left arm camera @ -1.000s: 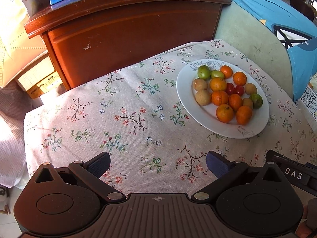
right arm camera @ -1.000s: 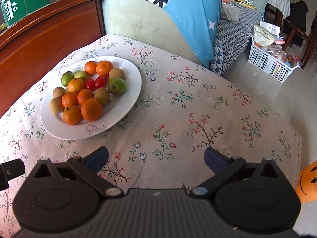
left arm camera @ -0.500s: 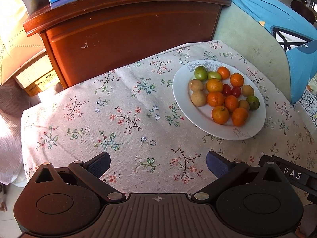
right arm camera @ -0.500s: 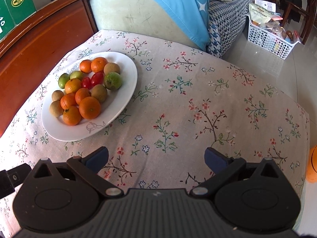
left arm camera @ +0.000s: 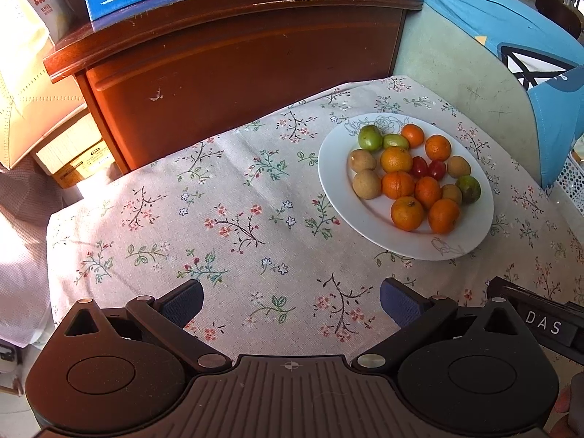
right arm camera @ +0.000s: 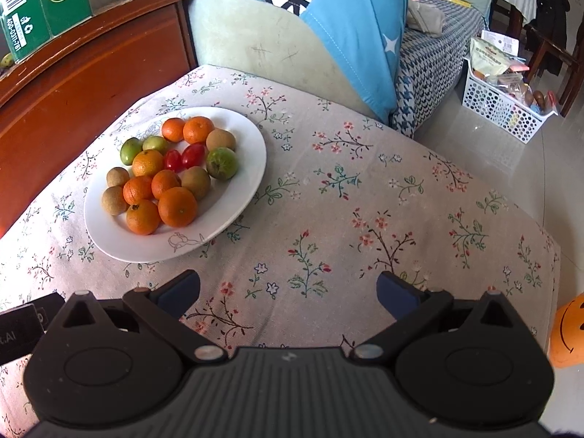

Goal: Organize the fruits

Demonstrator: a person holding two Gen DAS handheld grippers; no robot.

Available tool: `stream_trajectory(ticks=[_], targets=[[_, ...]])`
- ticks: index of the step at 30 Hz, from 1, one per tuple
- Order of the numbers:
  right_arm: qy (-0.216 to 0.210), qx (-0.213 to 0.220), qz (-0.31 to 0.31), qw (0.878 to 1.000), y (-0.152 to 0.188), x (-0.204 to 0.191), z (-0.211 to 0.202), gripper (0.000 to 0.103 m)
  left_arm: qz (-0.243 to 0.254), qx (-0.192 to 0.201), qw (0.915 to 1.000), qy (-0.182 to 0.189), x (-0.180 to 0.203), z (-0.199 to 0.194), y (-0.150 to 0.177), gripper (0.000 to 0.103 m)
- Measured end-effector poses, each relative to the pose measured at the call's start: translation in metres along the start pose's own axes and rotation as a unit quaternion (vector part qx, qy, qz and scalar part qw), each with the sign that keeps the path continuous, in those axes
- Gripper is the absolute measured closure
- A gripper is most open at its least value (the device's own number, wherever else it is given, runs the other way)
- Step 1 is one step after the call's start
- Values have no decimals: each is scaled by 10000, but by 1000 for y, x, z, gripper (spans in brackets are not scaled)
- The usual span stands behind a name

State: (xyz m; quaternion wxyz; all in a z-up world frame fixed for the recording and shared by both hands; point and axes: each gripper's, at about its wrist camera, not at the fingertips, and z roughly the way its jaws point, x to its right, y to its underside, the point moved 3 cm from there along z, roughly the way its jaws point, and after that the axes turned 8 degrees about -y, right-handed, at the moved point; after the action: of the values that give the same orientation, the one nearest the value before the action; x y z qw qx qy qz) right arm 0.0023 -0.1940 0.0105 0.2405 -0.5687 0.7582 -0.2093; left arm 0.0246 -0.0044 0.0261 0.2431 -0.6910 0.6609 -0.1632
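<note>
A white plate [left arm camera: 335, 182] [right arm camera: 248, 182] sits on the flowered tablecloth and holds mixed fruit: several oranges [left arm camera: 407, 213] [right arm camera: 177, 207], brown round fruits [left arm camera: 366, 183] [right arm camera: 195, 182], green fruits [left arm camera: 369, 137] [right arm camera: 221, 163] and two red tomatoes [left arm camera: 427, 168] [right arm camera: 184, 158]. My left gripper [left arm camera: 291, 302] is open and empty, over the cloth to the near left of the plate. My right gripper [right arm camera: 287, 294] is open and empty, over the cloth to the near right of the plate.
A dark wooden cabinet [left arm camera: 237, 62] with boxes on top stands behind the table. A pale sofa back with a blue cloth [right arm camera: 350, 25] is beyond the plate. A white basket [right arm camera: 503, 106] stands on the floor at right. The table edge [right arm camera: 547, 255] drops off at right.
Both views shifted slightly; the plate sits a little differently in each frame as the grippers moved over the table. Both grippers stay open and empty.
</note>
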Motion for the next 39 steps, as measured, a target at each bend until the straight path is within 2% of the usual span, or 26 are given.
stream_trajectory(ticks=[7, 13, 17, 19, 21, 25, 34, 39], targets=[[-245, 277, -265, 9990, -10, -7, -8, 1, 550, 200, 9981, -180, 9, -4, -14, 0], [-355, 587, -555, 9961, -25, -11, -15, 1, 612, 135, 9980, -25, 10, 1, -20, 0], [-407, 574, -636, 9955, -32, -13, -10, 1, 612, 199, 9978, 130, 11, 3, -23, 0], [-460, 492, -584, 9960, -34, -12, -7, 1, 719, 295, 9970, 72, 12, 3, -27, 0], [-594, 436, -483, 9961, -34, -10, -5, 1, 796, 300, 9964, 29, 12, 4, -30, 0], [-871, 403, -365, 9947, -33, -7, -3, 1, 680, 312, 9969, 231, 8, 3, -32, 0], [-810, 495, -542, 9940, -33, -8, -3, 1, 685, 298, 9966, 361, 5, 2, -33, 0], [-886, 310, -684, 9932, -23, -3, 7, 2, 635, 201, 9967, 454, 1, 8, -30, 0]])
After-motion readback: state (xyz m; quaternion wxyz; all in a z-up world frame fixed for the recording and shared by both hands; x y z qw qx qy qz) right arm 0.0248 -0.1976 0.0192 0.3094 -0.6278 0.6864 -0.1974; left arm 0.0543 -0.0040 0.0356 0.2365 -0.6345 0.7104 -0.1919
